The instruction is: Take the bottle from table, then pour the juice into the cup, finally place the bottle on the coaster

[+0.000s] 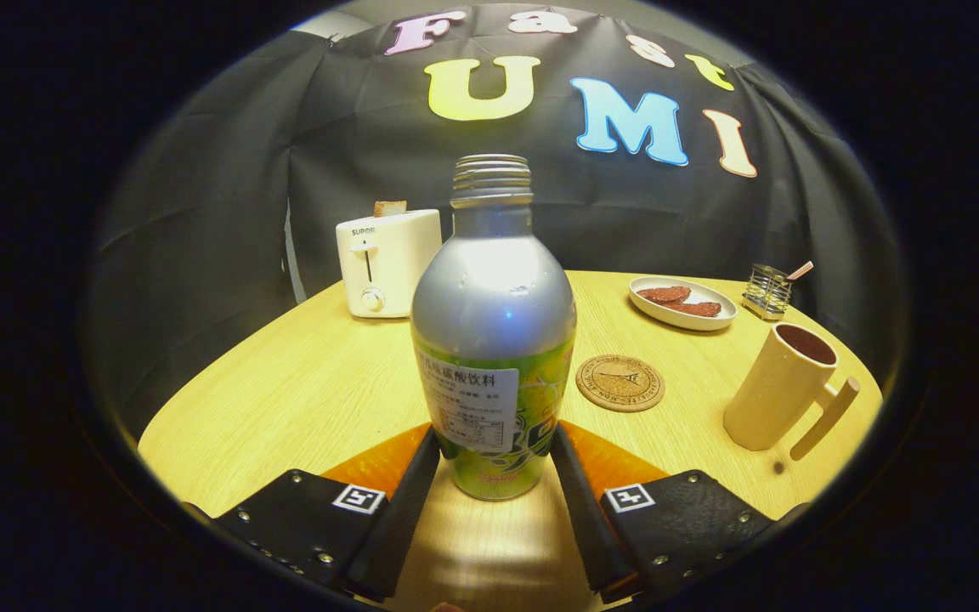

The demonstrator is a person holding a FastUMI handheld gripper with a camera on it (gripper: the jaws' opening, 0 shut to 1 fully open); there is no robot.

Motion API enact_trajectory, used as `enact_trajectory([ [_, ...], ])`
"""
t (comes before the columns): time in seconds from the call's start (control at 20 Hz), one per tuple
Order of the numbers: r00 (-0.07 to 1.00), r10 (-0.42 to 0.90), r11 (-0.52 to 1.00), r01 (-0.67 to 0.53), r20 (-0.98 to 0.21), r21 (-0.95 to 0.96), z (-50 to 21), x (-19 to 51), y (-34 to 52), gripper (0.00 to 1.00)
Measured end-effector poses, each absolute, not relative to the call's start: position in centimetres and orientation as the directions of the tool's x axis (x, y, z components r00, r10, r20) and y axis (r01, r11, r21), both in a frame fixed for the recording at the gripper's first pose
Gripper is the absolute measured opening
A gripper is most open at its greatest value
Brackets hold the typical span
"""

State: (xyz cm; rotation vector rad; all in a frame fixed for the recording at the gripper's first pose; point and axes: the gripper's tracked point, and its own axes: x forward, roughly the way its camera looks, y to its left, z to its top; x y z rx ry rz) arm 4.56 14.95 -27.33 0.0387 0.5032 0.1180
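Observation:
A silver bottle (494,297) with a green label and an uncapped threaded neck stands upright between my fingers. My gripper (496,438) is shut on its lower part, one finger pressing each side of the label. I cannot tell whether its base rests on the wooden table (302,382) or hangs just above it. A round cork coaster (619,382) lies on the table just beyond the right finger. Further right stands a beige cup (774,391) with a handle, its inside dark.
A white toaster (386,262) with a slice of toast in it stands at the table's far left. At the far right are a white plate (681,316) of reddish-brown pieces and a small wire holder (766,291) with a stick in it.

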Motion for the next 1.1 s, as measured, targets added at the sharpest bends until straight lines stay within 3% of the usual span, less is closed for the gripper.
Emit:
enact_trajectory([
  [0.3, 0.860, 0.162, 0.984, -0.101, -0.484, 0.150, -26.3, 4.3, 15.3, 0.73],
  [1.1, 0.882, 0.221, 0.870, 0.015, -0.416, 0.494, -21.6, 4.0, 10.9, 0.73],
])
